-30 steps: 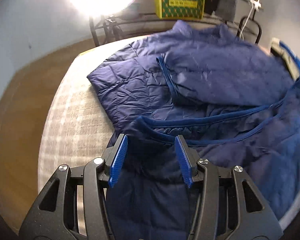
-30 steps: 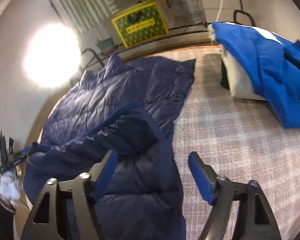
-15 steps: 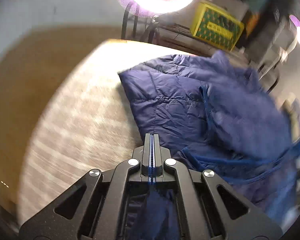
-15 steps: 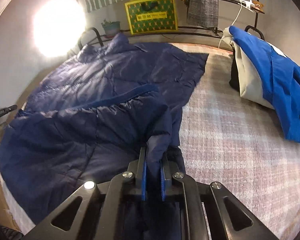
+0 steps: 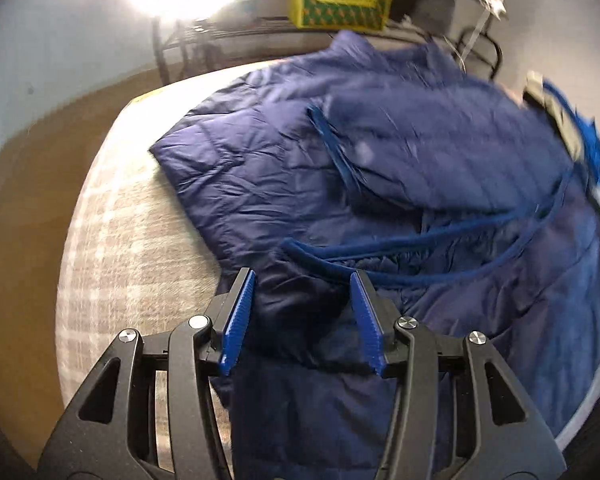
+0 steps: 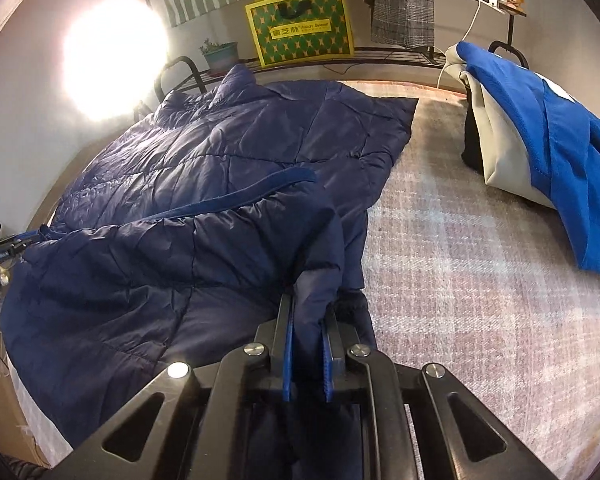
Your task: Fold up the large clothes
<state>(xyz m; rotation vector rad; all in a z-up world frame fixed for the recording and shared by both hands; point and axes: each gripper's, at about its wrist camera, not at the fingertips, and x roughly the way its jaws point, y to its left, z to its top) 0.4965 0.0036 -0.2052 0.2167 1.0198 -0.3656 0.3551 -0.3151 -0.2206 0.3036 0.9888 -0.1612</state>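
Centrally, navy quilted jacket [image 6: 204, 184] spread across plaid bed cover [image 6: 480, 300], collar end toward yellow-green box [image 6: 300, 26] on metal rack [image 6: 396, 54] behind. One front panel, edged with brighter blue trim [image 6: 236, 200], folded back over jacket body; same trim [image 5: 420, 240] crossing jacket in left wrist view.

Right claw [image 6: 307, 340] clamped together on puckered fold of jacket fabric at jacket's near edge, cloth bunched up between blue pads [image 6: 287, 352] and pulled into ridge just beyond them.

Left claw [image 5: 304, 312] over opposite near part of jacket [image 5: 340, 160], jaws parted and opening, blue fingers [image 5: 238, 320] standing either side of dark jacket fabric lying between them; pads not pressing on cloth. Bare bed cover [image 5: 132, 260] to left of jacket here.

Right of jacket, well apart across bed cover: bright blue and grey garment [image 6: 540, 140], heaped. Beside box, near jacket collar: small potted plant [image 6: 219, 56]; grey checked cloth [image 6: 404, 4] hanging beyond rack. Strong lamp glare [image 6: 112, 60] above jacket's far left side.
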